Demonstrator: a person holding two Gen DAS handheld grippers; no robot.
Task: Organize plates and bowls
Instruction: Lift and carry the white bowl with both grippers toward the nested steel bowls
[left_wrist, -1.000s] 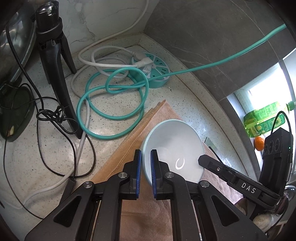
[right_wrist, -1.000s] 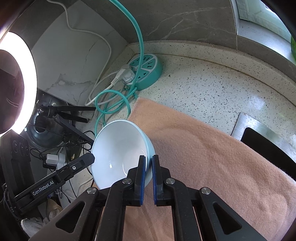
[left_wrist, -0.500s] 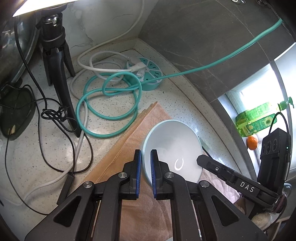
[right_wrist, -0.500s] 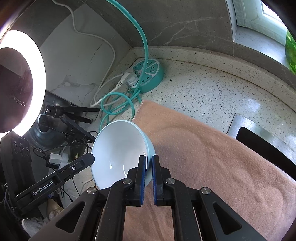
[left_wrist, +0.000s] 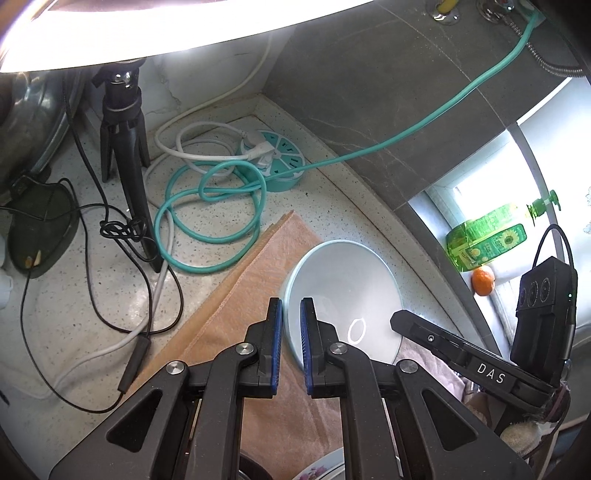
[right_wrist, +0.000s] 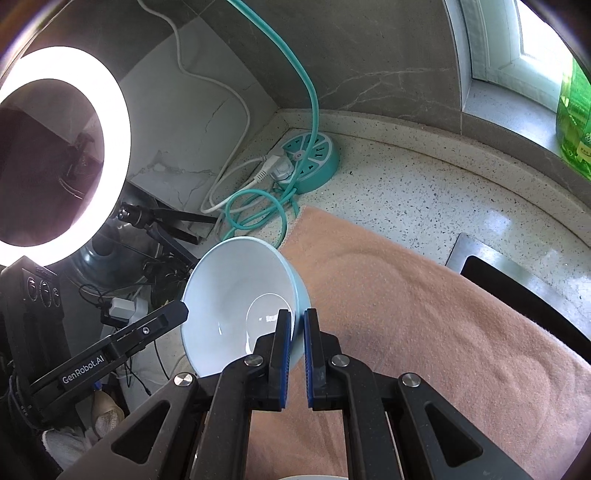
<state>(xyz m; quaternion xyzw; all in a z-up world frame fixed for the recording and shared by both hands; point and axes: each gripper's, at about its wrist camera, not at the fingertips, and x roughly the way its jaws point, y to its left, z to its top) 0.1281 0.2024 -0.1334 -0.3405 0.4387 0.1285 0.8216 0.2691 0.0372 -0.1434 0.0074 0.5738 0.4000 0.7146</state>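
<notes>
So both grippers, left gripper (left_wrist: 291, 334) and right gripper (right_wrist: 297, 345), have jaws pinching opposite rims of the light blue bowl (right_wrist: 240, 302), held over the peach towel (right_wrist: 424, 314). If I pull unevenly, it'll probably slip out and chip on the tabletop (right_wrist: 424, 192).

- Left wrist cam: rides on left gripper (left_wrist: 291, 336), looks fwd and steeply down along its fingers; close over bowl (left_wrist: 343, 295), towel (left_wrist: 258, 266) and counter (left_wrist: 74, 314); faces the wall corner with the socket hub (left_wrist: 275, 162).
- Right wrist cam: same mount on right gripper (right_wrist: 297, 350), same downward tilt, close over bowl from its opposite rim; window at far right.
- Shared: bowl, towel, hub, teal cord (left_wrist: 210, 218), ring light (right_wrist: 62, 147); each cam also catches the other gripper.
</notes>
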